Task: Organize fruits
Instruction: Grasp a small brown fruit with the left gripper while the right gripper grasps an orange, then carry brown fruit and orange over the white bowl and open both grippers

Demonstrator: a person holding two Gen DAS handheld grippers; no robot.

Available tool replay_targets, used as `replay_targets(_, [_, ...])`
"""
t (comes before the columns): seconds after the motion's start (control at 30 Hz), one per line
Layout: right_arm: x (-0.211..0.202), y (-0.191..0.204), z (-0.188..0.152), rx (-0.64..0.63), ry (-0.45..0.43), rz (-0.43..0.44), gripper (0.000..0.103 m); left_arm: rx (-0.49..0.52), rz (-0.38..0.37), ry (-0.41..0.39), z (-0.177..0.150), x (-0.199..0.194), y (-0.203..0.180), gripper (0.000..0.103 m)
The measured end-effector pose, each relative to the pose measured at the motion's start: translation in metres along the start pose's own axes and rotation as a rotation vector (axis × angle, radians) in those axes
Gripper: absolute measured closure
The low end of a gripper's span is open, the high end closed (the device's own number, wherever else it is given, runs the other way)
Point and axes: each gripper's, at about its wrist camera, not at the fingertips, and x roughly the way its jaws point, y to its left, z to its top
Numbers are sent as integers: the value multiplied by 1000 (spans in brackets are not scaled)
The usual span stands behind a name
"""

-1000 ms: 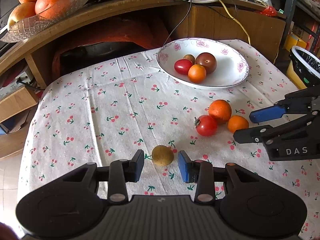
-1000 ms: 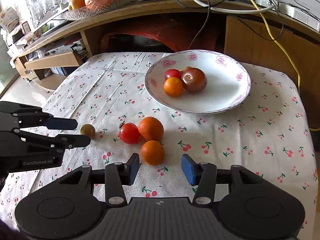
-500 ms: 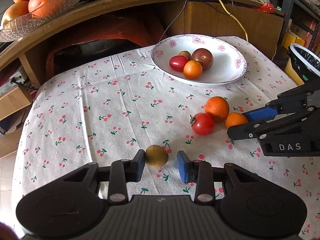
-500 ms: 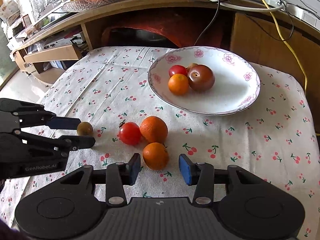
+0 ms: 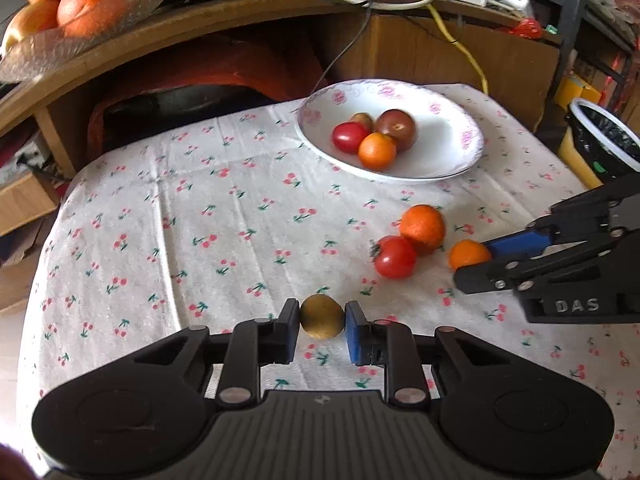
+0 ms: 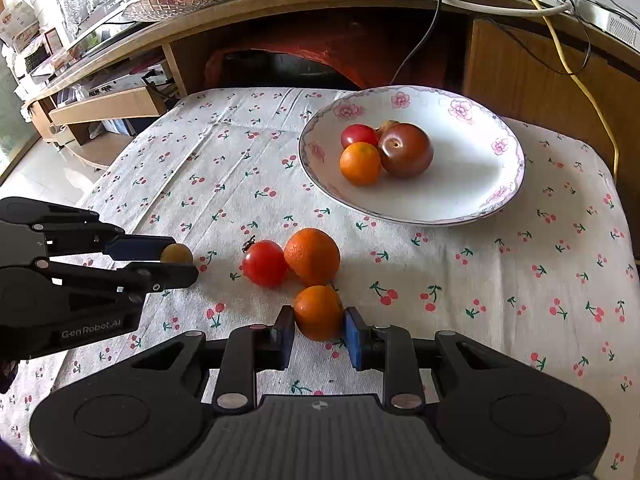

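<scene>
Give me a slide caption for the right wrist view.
Right gripper closes on a small orange beside a tomato, near the fruit plate.

White capital letters "DAS" stand on the side of the black plastic right gripper, seen from the left wrist view. The side of the black plastic left gripper, seen from the right wrist view, carries the pale wording "GenRobot.AI". A small round emblem sits at the top of each ribbed black camera housing, too small to read
</scene>
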Motion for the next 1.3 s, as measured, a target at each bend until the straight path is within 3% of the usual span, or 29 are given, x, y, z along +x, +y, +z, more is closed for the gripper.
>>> replay_targets(0.33, [-8,4,-3,-14,7,16,81,66,-56,38,-6,1,-18,70])
replay_targets(0.93, [-8,4,-8,-51,24,7,81,99,-40,38,-8,2,-22,70])
replay_targets(1.3, [-9,4,-7,-42,24,9,82,92,-44,-2,3,-3,-25,70])
